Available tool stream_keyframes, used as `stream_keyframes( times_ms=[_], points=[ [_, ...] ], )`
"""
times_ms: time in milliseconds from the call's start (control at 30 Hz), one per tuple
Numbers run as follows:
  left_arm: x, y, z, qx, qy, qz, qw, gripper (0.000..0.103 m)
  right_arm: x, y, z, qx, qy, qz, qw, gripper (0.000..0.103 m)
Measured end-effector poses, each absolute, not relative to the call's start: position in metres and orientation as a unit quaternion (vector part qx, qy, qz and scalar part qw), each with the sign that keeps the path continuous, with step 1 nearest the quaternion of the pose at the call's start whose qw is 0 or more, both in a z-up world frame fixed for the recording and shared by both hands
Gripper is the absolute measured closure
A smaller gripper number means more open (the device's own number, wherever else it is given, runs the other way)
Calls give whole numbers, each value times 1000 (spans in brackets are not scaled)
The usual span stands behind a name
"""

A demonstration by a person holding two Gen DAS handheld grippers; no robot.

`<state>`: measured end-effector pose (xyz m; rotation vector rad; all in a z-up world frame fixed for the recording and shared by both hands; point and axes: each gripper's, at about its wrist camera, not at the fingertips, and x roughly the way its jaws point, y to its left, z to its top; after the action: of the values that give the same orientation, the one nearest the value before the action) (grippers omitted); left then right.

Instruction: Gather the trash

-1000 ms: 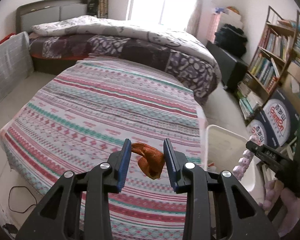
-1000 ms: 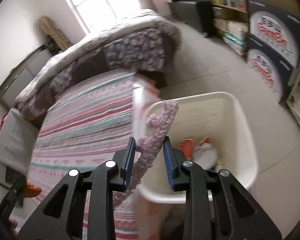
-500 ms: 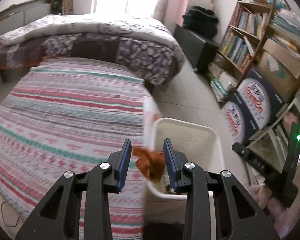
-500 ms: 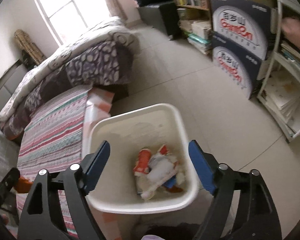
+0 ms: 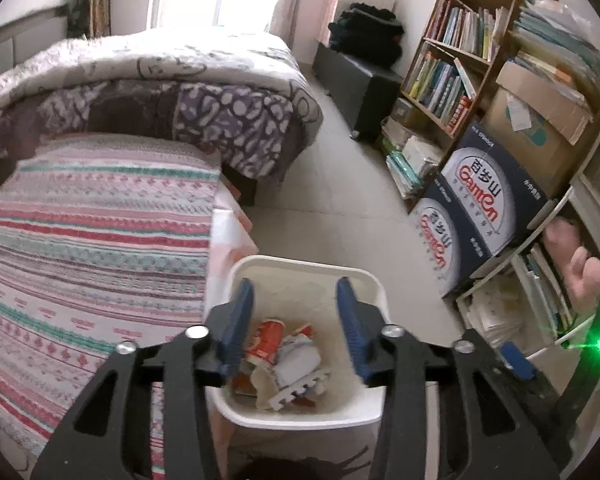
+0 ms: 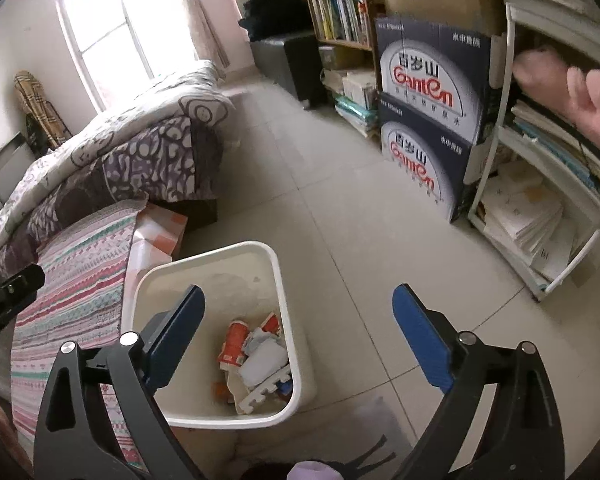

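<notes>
Above white bin (image 5: 374,416), opening tools (image 5: 296,330)

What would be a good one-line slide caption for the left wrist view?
Left gripper opening, nothing between its jaws, above a white bin of trash beside the striped bed.

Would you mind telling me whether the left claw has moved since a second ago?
Yes. The left claw moved off the striped bedspread rightward to above the white bin, jaws opening, nothing between them.

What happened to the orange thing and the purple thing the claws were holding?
Both were let go. The left claw swung from the striped bedspread to over the white bin and is opening, empty. The right claw opened too. The bin stayed put.
</notes>
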<state>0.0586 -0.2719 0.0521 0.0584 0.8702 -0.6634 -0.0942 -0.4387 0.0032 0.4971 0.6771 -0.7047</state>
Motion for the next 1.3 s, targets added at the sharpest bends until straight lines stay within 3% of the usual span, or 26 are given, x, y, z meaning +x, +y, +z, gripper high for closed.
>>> stream_keyframes(
  times_ms=[233, 333, 500, 800, 1300],
  points=[
    [30, -218, 82, 23, 324, -248, 913, 7, -95, -410, 20, 218, 299, -308, 876, 7],
    [16, -185, 92, -4, 278, -215, 936, 7, -97, -384, 31, 197, 282, -299, 890, 7],
    [13, -146, 85, -14, 325, -163, 931, 7, -94, -335, 43, 167, 264, -275, 909, 7],
    [-24, -88, 70, 30, 297, -50, 953, 7, -91, -266, 51, 126, 265, -237, 926, 7],
    [-49, -38, 65, 11, 300, -29, 954, 7, -99, -202, 58, 67, 233, -223, 944, 7]
  ],
)
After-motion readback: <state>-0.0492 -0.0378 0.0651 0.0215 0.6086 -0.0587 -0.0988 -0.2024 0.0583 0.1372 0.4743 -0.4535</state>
